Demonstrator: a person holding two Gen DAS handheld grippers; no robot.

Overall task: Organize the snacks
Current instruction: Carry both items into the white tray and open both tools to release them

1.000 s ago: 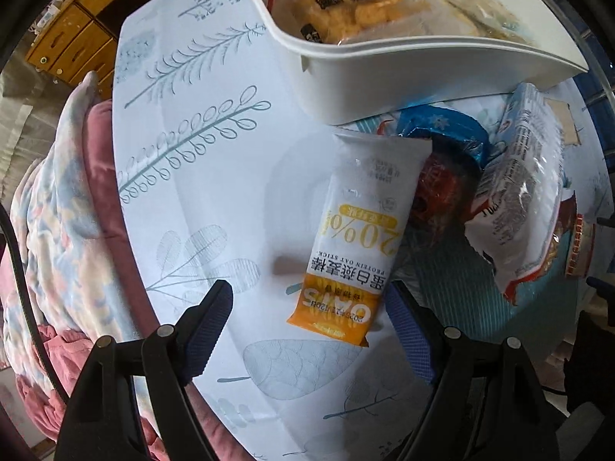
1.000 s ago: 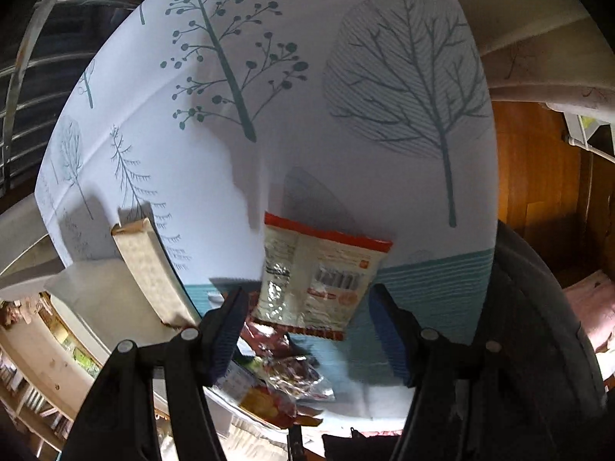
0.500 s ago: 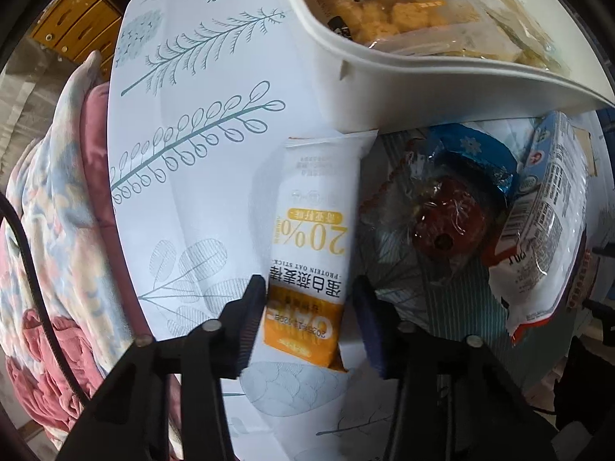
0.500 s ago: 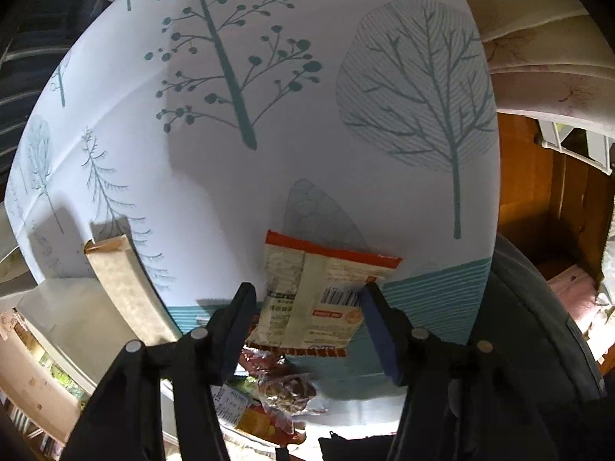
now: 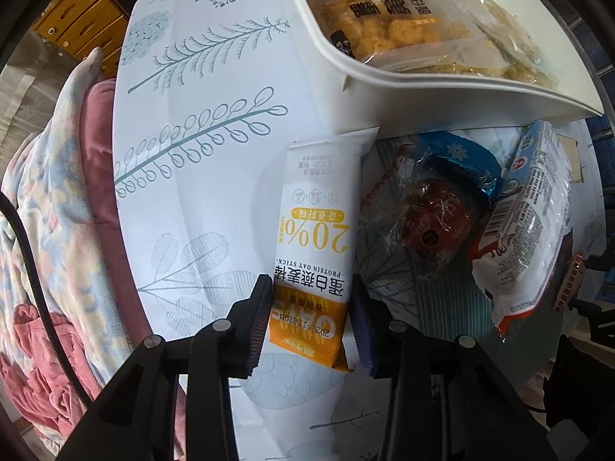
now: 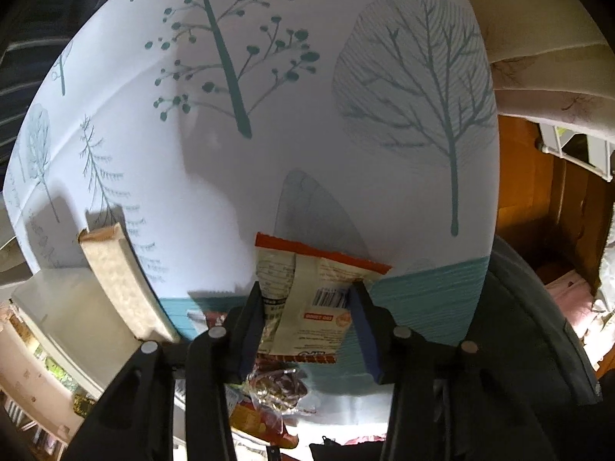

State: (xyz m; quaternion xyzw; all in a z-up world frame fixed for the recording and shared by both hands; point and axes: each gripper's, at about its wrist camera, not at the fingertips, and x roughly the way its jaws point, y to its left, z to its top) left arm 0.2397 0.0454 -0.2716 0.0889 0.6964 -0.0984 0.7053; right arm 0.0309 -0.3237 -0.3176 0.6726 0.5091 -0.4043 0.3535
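Note:
In the left wrist view a white and yellow oat stick packet (image 5: 319, 223) lies on the tree-printed tablecloth (image 5: 200, 199), its far end touching the white bin (image 5: 384, 100). My left gripper (image 5: 309, 307) is shut on its orange near end. In the right wrist view a white snack packet with an orange-red edge (image 6: 307, 288) sits creased between the pads of my right gripper (image 6: 305, 307), whose jaws are closing on it.
The bin holds several snack bags (image 5: 392, 19). Beside it lie a red wrapped snack (image 5: 434, 223), a blue packet (image 5: 461, 161) and a white and red bag (image 5: 530, 230). A brown paper bar (image 6: 115, 280) leans at the bin's corner. A blanket (image 5: 46, 230) borders the table's left edge.
The left jaws came together onto the oat stick's orange end. The right jaws narrowed around the white and orange packet, which now shows a crease.

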